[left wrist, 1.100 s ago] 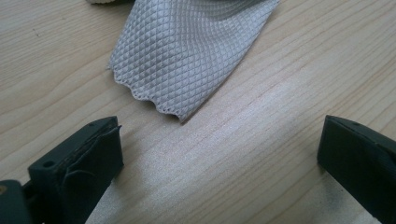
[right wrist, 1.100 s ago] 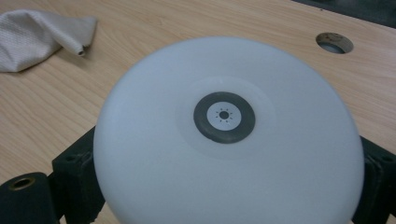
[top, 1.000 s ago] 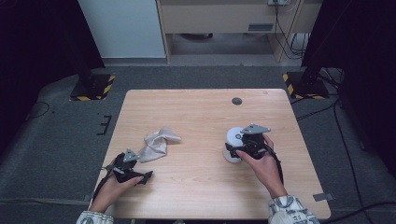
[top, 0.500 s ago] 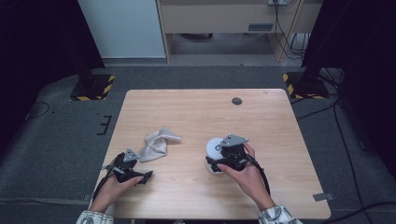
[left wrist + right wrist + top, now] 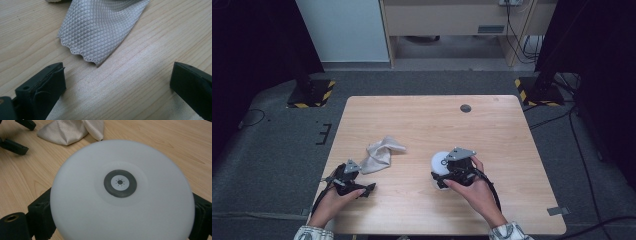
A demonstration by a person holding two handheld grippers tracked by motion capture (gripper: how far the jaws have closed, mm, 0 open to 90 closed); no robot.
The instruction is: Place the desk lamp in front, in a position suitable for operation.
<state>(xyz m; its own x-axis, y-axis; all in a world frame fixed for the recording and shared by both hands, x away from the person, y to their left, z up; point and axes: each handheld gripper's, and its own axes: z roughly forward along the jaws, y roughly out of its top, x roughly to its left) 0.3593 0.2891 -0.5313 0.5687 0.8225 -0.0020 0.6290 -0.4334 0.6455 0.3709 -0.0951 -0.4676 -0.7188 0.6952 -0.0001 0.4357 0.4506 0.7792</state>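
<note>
A lab recording bay: a bare wooden desk [image 5: 437,130] on grey carpet [image 5: 272,150], black stands with hazard-striped bases [image 5: 309,94] at 10 and 2 o'clock, cables [image 5: 517,30] at 1 o'clock.

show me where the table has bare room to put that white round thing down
The far half of the table is bare except for a small dark disc near its far edge. The right side, beyond the right hand-held gripper holding the white round thing, is also free. It is crowded at the near left, around the cloth and left hand-held gripper.
</note>
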